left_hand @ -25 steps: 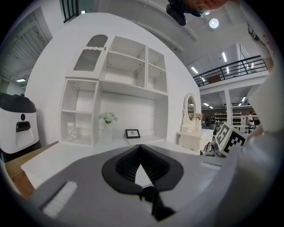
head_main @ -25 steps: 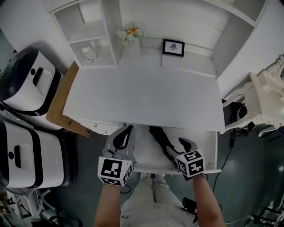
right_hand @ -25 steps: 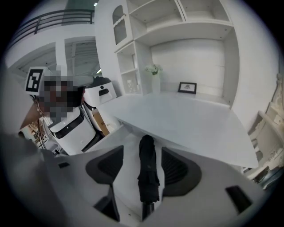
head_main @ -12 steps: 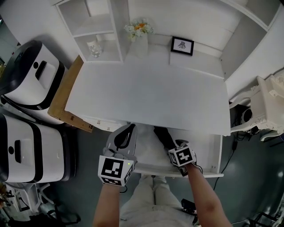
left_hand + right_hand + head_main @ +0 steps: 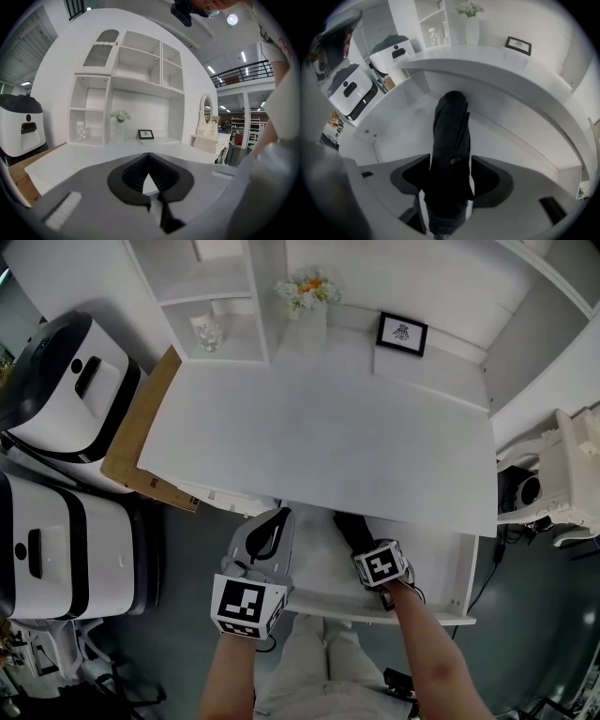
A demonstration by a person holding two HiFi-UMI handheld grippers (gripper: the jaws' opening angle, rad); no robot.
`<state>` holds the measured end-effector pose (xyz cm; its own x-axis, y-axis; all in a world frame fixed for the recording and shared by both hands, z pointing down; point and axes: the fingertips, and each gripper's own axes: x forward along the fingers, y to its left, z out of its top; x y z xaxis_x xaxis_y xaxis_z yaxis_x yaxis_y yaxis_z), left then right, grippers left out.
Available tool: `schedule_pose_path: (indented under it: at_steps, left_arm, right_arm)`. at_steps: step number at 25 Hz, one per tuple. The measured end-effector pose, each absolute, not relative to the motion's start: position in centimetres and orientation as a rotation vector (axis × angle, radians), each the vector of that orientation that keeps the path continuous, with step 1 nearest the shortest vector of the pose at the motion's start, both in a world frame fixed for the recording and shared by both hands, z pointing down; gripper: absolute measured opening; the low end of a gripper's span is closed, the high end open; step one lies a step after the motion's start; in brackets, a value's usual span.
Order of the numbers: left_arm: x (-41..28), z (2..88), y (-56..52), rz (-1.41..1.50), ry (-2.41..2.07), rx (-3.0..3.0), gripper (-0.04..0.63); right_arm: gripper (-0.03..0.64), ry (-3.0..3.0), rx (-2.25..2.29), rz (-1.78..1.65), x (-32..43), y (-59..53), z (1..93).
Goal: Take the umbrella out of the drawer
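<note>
A black folded umbrella (image 5: 347, 527) lies lengthwise in the open white drawer (image 5: 441, 563) under the desk. In the right gripper view the umbrella (image 5: 451, 131) runs straight between the jaws, which press against both its sides. My right gripper (image 5: 364, 547) (image 5: 452, 180) is shut on the umbrella's near end, inside the drawer. My left gripper (image 5: 269, 532) hovers over the drawer's left part, jaws shut with nothing in them. The left gripper (image 5: 149, 157) looks out level across the desk top.
The white desk top (image 5: 328, 437) overhangs the drawer's back part. On the desk stand a flower vase (image 5: 307, 298) and a small picture frame (image 5: 401, 332), beside a shelf unit (image 5: 211, 296). Two white-and-black appliances (image 5: 56, 399) and a brown board (image 5: 141, 442) are at left.
My right gripper has moved forward and left into the drawer, onto the umbrella's near end. The left gripper has stayed about where it was. The head view has shifted slightly.
</note>
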<state>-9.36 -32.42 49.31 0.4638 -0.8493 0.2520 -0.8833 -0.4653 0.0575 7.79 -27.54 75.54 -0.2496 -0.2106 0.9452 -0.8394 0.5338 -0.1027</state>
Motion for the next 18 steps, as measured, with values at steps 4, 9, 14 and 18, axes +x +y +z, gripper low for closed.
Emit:
schedule_pose_path:
  at_steps: [4,9,14,18]
  left_arm:
    - [-9.6,49.8,-32.5,0.295,-1.52,2.518,0.009]
    - [-10.2,50.0,-32.4,0.312,-1.54,2.502,0.009]
    - [-10.5,49.9,-32.2,0.323,-1.552,2.496,0.009]
    - [-10.7,49.6,-32.1,0.319,-1.564,2.492,0.009]
  right_arm:
    - [0.273,-1.75,0.826,0.795,7.1,-27.4,76.9]
    - [0.272,-1.745,0.791,0.704,6.4,-27.5,77.7]
    - [0.259,-1.738,0.771,0.669,6.8,-27.3,77.5]
    - [0.258,-1.751,0.731,0.641,6.7,-26.6,77.2]
